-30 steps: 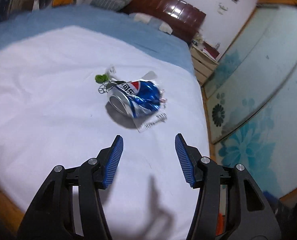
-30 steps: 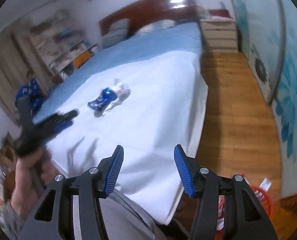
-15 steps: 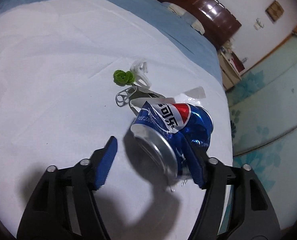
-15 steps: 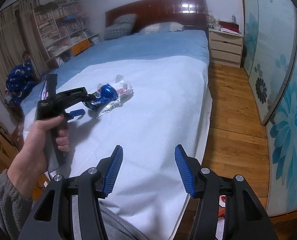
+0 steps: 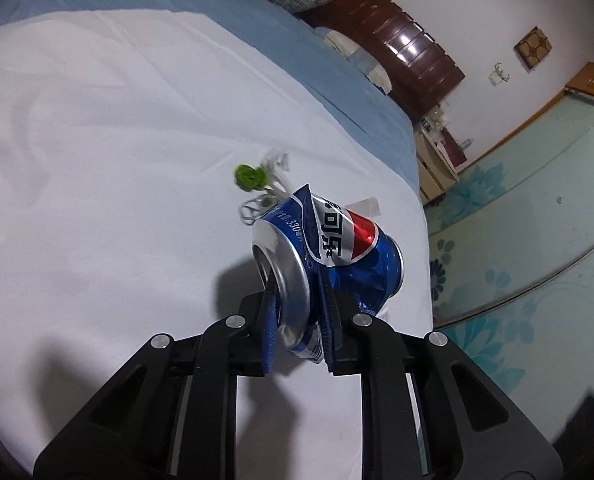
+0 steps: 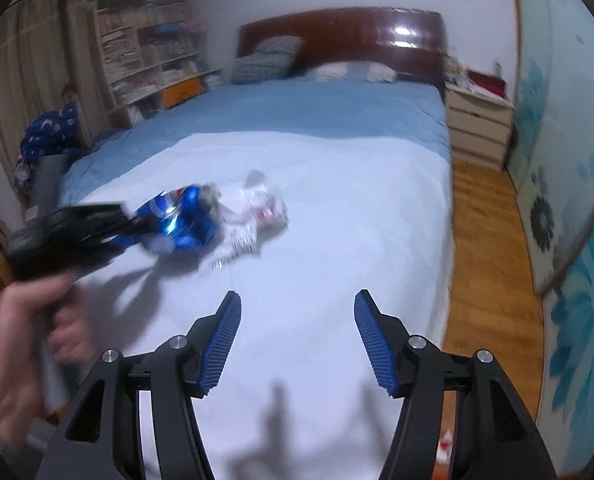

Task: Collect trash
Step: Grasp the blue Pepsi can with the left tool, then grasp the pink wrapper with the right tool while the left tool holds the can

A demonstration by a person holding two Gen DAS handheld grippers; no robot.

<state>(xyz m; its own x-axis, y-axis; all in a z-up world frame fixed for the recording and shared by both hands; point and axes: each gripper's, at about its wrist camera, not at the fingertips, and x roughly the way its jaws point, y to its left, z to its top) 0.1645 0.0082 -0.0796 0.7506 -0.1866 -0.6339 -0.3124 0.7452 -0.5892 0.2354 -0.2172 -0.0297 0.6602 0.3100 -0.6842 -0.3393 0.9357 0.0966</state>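
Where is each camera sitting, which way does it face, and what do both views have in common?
Left wrist: rides the left gripper, looking down its fingers at the crushed blue can that its closing jaws pinch; only gripper hardware shows.
Right wrist: rides the right gripper, jaws opening with nothing between them, looking along the bed toward the headboard; the person's left hand shows, blurred.
Shared: the can, the white sheet, the clear wrappers, the headboard.

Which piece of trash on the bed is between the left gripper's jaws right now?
The crushed blue can, as the left gripper closes on it; the green scrap and white wrapper lie untouched beyond.
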